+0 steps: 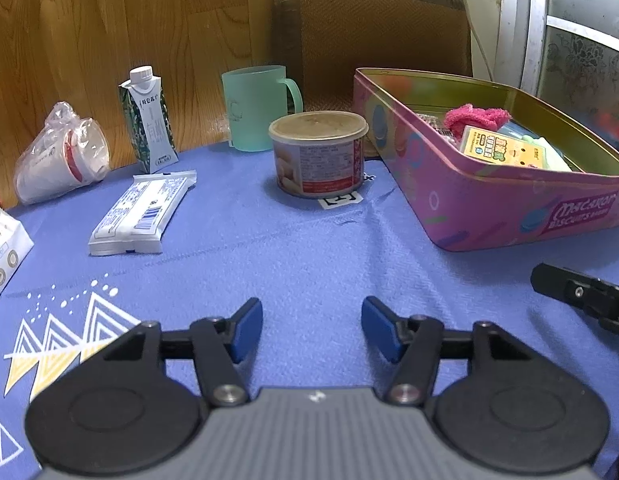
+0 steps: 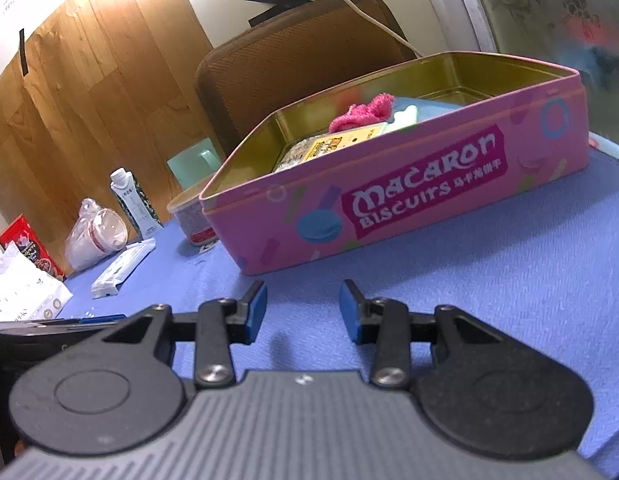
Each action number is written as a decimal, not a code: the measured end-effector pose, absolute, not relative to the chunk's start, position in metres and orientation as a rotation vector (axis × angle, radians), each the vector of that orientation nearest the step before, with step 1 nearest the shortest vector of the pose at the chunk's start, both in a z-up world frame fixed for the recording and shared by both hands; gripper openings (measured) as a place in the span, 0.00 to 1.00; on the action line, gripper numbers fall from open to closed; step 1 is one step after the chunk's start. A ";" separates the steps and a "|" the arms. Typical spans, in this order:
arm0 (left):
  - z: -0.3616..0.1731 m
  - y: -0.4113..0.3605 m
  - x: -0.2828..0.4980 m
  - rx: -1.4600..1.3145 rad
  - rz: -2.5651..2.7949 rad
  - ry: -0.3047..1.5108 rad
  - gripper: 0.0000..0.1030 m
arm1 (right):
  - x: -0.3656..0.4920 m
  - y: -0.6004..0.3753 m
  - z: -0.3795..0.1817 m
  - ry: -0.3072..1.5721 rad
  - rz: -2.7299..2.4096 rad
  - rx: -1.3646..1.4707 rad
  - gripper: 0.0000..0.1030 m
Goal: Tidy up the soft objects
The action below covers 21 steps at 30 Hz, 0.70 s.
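Note:
A pink Macaron Biscuits tin (image 1: 489, 208) stands open at the right on the blue cloth; it also shows in the right wrist view (image 2: 409, 200). Inside it lie a pink fluffy cloth (image 1: 477, 117), also seen from the right wrist (image 2: 365, 112), and a yellow tissue pack (image 1: 497, 148). A white wet-wipe pack (image 1: 141, 212) lies on the cloth at the left. My left gripper (image 1: 311, 330) is open and empty above the cloth. My right gripper (image 2: 302, 310) is open and empty just in front of the tin.
A round tin can (image 1: 319, 154), a green mug (image 1: 261, 108), a milk carton (image 1: 147, 120) and bagged paper cups (image 1: 61, 156) stand along the back. A white tissue box (image 2: 21, 292) and a red box (image 2: 27, 246) sit at the left. A brown chair back (image 1: 373, 40) is behind.

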<state>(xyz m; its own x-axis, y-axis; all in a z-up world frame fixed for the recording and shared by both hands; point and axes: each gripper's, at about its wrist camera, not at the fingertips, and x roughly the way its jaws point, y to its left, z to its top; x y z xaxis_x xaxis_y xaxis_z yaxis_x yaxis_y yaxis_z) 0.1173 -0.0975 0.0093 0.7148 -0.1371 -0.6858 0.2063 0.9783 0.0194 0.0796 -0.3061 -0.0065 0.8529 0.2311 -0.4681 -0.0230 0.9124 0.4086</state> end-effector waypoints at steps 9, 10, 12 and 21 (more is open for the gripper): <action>0.009 -0.095 0.118 0.100 -0.192 0.744 0.56 | 0.079 -0.302 -0.006 0.533 0.148 0.389 0.43; 0.009 -0.094 0.117 0.099 -0.191 0.743 0.56 | 0.079 -0.301 -0.005 0.533 0.149 0.384 0.43; 0.009 -0.089 0.116 0.096 -0.188 0.741 0.56 | 0.079 -0.299 -0.005 0.533 0.153 0.368 0.43; 0.002 -0.035 0.113 0.072 -0.089 0.725 0.66 | 0.083 -0.271 -0.004 0.551 0.220 0.290 0.43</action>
